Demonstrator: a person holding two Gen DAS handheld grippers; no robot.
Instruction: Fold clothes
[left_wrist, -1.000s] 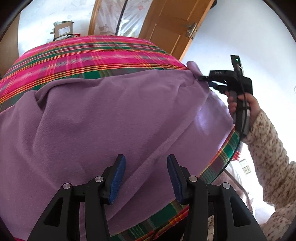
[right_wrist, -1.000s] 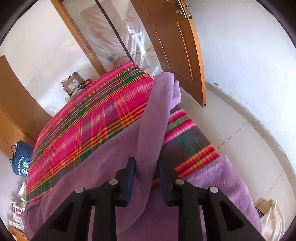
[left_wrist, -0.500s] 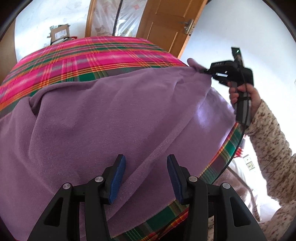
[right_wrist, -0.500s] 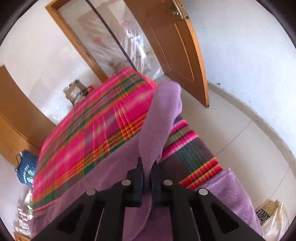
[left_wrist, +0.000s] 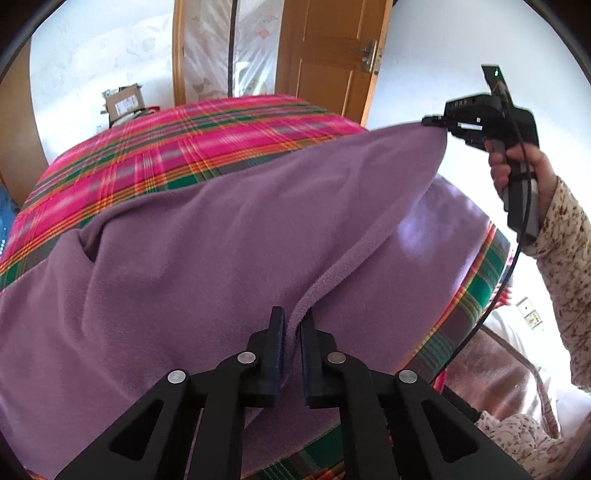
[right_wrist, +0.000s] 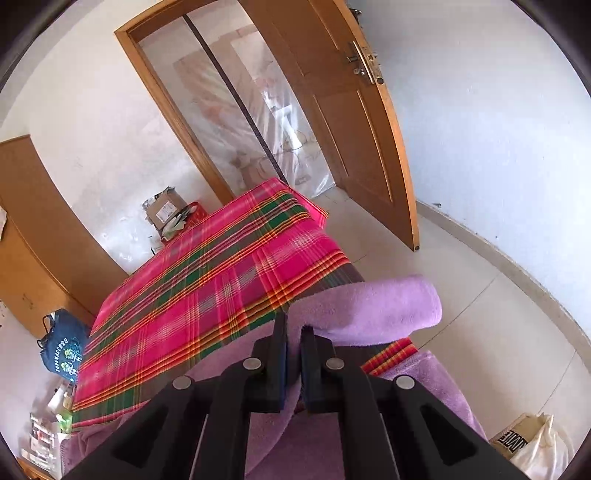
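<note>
A purple fleece garment (left_wrist: 207, 236) lies spread over a bed with a pink and green plaid cover (left_wrist: 207, 136). My left gripper (left_wrist: 292, 325) is shut on the garment's near edge fold. My right gripper (right_wrist: 293, 334) is shut on the far corner of the same edge, and the corner (right_wrist: 380, 310) flops over to its right. In the left wrist view the right gripper (left_wrist: 436, 120) holds that corner lifted above the bed at the upper right. A lower layer of the garment (left_wrist: 436, 236) lies under the raised edge.
An open wooden door (right_wrist: 351, 122) stands beyond the bed's far end. A cardboard box (right_wrist: 166, 210) sits by the wall behind the bed (right_wrist: 207, 280). A blue bag (right_wrist: 62, 350) hangs at the left. A paper bag (right_wrist: 524, 443) sits on the floor at the right.
My left gripper has shut on the garment's near edge. My right gripper, shut on the corner half a second ago, has lifted it higher above the bed.
</note>
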